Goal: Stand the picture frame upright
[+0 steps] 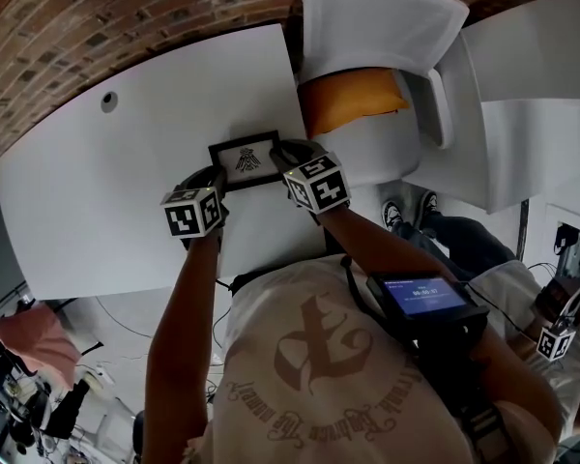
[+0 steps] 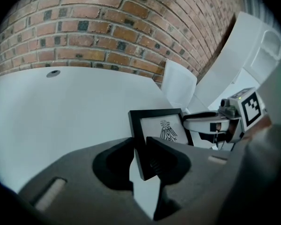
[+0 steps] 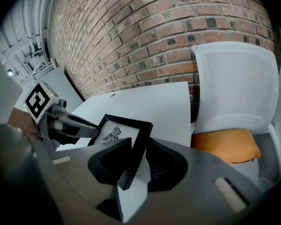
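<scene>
Both grippers are on the picture frame [image 1: 244, 159]. The left gripper [image 2: 140, 161] pinches its 9 o'clock edge and the right gripper [image 3: 139, 161] pinches its 3 o'clock edge, with the black border clamped between the pads on each side. The frame is over the near edge of the white table [image 1: 126, 162], at 12 o'clock from the person, with the chair [image 1: 377, 27] at its 2 o'clock. It looks tilted face-up toward the person and held by the grippers, not standing on its own. I can't tell whether the bottom edge touches the table, and no back prop is visible. Grasp done; still to do: tip it vertical, seat it, release.
</scene>
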`<state>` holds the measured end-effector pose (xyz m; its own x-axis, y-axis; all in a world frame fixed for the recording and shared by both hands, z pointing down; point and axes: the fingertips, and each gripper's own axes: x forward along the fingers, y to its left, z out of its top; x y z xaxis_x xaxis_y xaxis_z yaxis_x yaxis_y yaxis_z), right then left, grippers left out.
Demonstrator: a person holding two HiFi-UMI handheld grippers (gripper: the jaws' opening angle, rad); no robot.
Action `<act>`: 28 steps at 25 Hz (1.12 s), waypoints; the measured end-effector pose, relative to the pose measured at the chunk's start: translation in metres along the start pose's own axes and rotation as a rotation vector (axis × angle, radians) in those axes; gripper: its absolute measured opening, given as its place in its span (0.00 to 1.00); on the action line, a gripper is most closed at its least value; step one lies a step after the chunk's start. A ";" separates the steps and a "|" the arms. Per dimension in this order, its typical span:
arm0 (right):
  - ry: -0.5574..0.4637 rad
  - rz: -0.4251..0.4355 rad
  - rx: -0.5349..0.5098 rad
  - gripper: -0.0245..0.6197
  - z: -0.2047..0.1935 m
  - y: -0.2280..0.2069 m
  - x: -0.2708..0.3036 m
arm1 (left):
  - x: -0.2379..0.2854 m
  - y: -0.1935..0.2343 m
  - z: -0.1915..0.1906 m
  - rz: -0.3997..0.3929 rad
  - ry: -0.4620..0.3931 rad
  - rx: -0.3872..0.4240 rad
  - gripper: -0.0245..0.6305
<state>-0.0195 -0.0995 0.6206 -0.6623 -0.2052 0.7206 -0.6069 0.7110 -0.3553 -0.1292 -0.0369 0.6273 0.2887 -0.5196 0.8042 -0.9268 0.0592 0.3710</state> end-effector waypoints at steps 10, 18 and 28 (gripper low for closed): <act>-0.094 -0.010 -0.119 0.20 0.039 -0.014 -0.002 | 0.005 -0.003 0.033 -0.004 -0.088 0.013 0.17; -0.155 -0.022 -0.150 0.19 0.077 -0.038 0.001 | 0.016 -0.005 0.078 0.013 -0.176 0.021 0.17; -0.211 -0.012 -0.172 0.19 0.120 -0.063 0.019 | 0.038 0.008 0.129 0.058 -0.246 0.034 0.16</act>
<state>-0.0463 -0.2290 0.5856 -0.7432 -0.3371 0.5780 -0.5437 0.8077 -0.2280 -0.1562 -0.1659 0.6010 0.1715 -0.7078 0.6853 -0.9488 0.0687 0.3084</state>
